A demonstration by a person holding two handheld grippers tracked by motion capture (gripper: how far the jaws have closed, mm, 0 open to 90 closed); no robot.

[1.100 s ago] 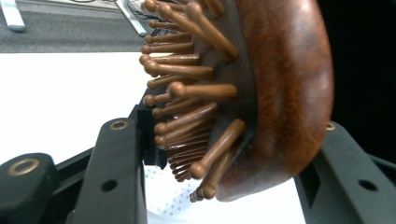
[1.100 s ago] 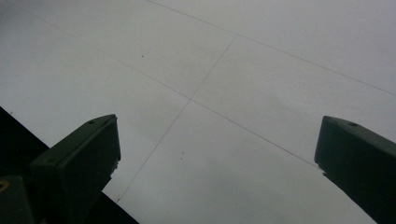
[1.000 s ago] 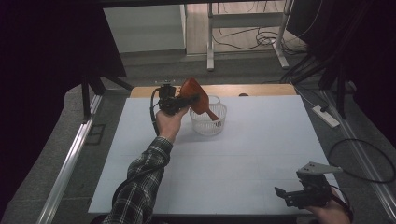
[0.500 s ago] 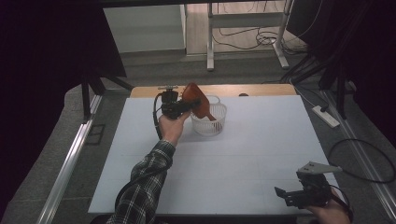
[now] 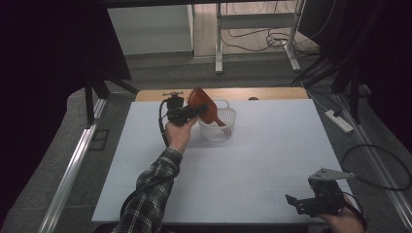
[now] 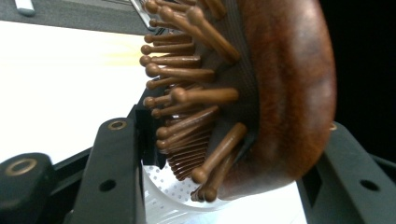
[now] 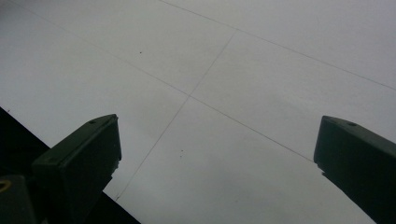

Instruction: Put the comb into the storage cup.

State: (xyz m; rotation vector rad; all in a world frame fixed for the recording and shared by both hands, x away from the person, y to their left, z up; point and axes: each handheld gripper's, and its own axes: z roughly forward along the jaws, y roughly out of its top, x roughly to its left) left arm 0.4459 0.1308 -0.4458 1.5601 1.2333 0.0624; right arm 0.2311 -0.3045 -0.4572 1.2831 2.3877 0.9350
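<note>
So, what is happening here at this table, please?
A person works at a white table with a gripper in each hand. The left gripper is shut on a brown wooden hairbrush, held tilted over a white perforated basket near the far edge, handle pointing down into it. The right gripper sits at the near right corner, open and holding nothing.

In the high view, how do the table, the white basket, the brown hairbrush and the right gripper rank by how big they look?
1. Table, by far.
2. Right gripper, though it sits nearest the camera, so unsure.
3. Basket and hairbrush look about alike; the brush partly hides the basket.
</note>
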